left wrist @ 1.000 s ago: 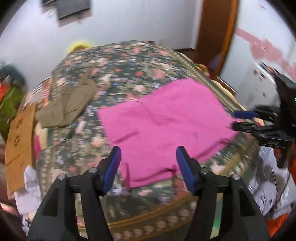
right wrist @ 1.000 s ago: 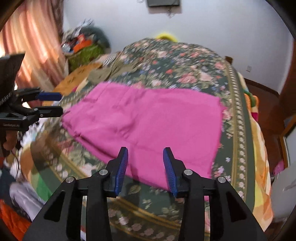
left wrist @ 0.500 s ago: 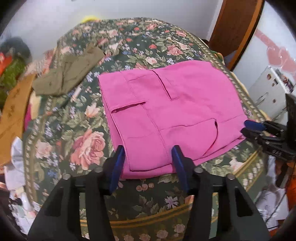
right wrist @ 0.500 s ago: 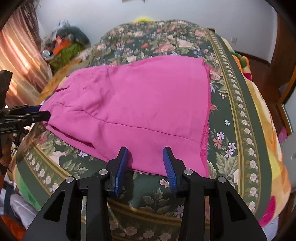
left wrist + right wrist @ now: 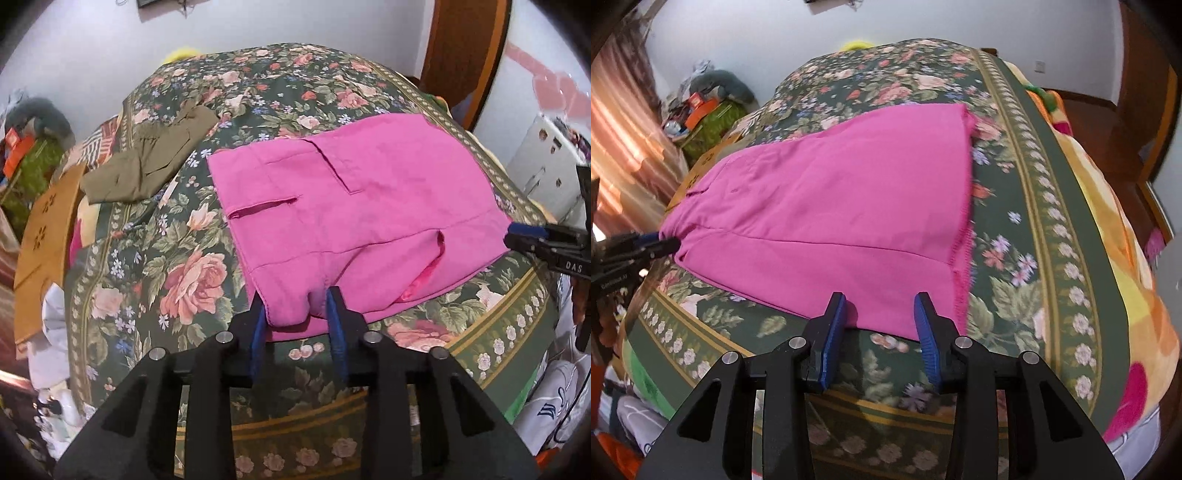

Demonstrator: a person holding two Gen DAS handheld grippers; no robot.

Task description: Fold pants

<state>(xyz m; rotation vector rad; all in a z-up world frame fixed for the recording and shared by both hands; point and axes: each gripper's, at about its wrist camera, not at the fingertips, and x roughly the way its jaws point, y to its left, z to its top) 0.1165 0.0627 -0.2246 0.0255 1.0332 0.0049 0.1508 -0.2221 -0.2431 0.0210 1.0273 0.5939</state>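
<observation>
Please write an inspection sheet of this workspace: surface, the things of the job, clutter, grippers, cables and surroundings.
Surface: bed with floral bedspread, dark green, gold border.
Job's things: pink pants lie flat, pocket side up; near corner bunched between the left gripper's fingers.
Clutter: olive garment beside the pants, apart from them; cardboard at the bed's edge.
Grippers: left gripper narrowed around the pants' corner; right gripper open at the pants' near edge, holding nothing.
Cables: thin dark cable hanging by the right gripper.
Surroundings: white wall, wooden door frame, curtain, pile of belongings on the floor.
</observation>
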